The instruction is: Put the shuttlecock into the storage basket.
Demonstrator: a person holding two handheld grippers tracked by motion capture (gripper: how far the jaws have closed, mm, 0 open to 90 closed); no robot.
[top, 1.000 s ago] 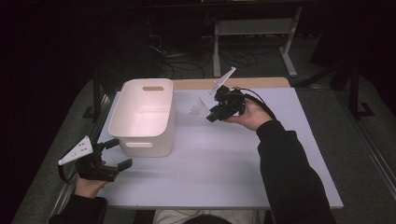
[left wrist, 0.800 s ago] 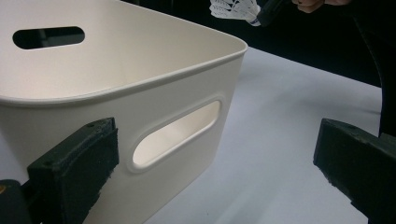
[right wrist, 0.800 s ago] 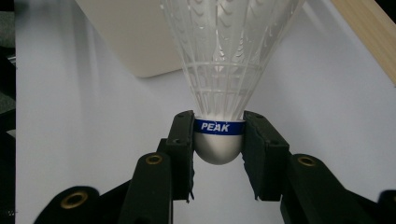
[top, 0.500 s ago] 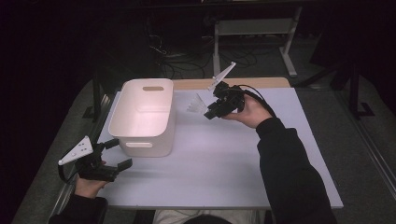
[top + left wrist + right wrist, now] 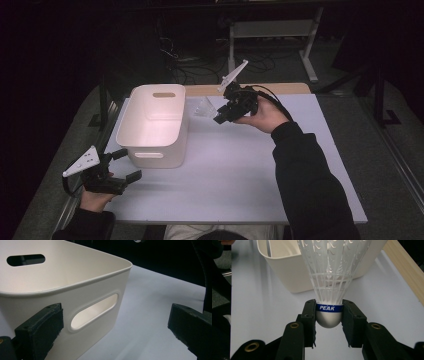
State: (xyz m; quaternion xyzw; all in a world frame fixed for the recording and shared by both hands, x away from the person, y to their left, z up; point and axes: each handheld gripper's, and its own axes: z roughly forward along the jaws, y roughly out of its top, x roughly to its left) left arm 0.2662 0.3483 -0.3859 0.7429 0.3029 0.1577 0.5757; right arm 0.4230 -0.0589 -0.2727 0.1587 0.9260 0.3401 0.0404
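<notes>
A white plastic shuttlecock [image 5: 332, 277] with a blue "PEAK" band is clamped by its round cork head between the jaws of my right gripper [image 5: 329, 315]. In the high view that gripper [image 5: 218, 117] hangs above the table just right of the white bin [image 5: 145, 132], with the shuttlecock [image 5: 204, 107] pointing toward the bin's rim. My left gripper [image 5: 127, 167] rests at the table's near-left corner, open, facing the bin's near wall. In the left gripper view the bin [image 5: 82, 293] and its handle slot stand close ahead, with nothing between the jaws.
The table [image 5: 240, 170] has a pale surface and a wooden strip [image 5: 210, 90] along its far edge. Beyond it, a metal stand [image 5: 280, 30] and cables lie on the dark floor. The bin looks empty inside.
My right gripper has risen a little with the shuttlecock and drifted slightly toward the bin. The left gripper has stayed where it was.
</notes>
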